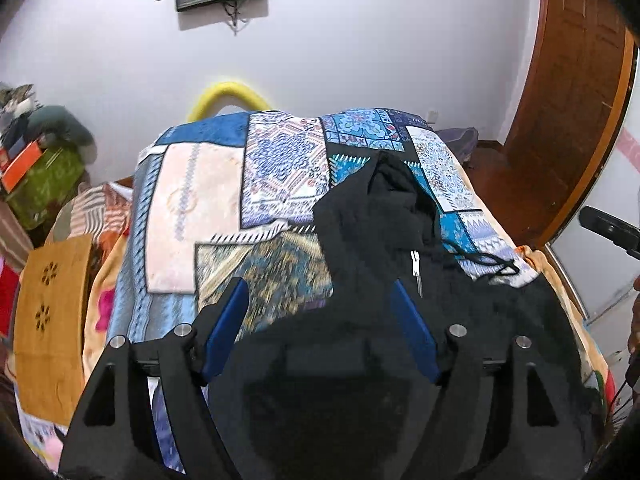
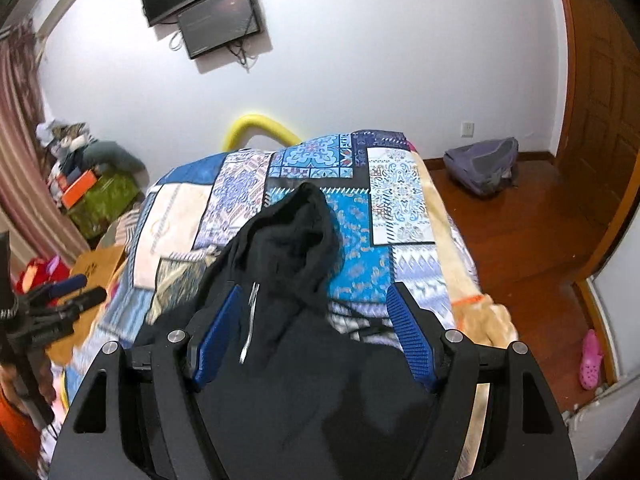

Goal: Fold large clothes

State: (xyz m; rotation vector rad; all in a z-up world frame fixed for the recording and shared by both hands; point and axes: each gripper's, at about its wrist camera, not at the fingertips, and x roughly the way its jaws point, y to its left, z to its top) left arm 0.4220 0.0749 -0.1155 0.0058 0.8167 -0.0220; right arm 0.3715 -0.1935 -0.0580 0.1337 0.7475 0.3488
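A black zip hoodie (image 1: 372,240) lies spread on a bed with a blue patchwork blanket (image 1: 224,200), hood toward the far end; its silver zipper pull (image 1: 416,268) shows at the collar. My left gripper (image 1: 320,284) is open, its blue pads over the hoodie's left shoulder and the blanket beside it. In the right wrist view the hoodie (image 2: 292,240) lies under my right gripper (image 2: 316,292), which is open above the collar with the zipper pull (image 2: 250,320) near its left pad. The blanket (image 2: 360,232) shows around the hood. Neither gripper holds cloth.
A yellow foam tube (image 2: 256,124) curves at the bed's far end. A wooden stool (image 1: 52,312) and piled boxes (image 1: 36,172) stand left of the bed. A grey backpack (image 2: 480,164) and pink shoe (image 2: 591,358) lie on the wooden floor right. A wooden door (image 1: 568,100) stands at the right.
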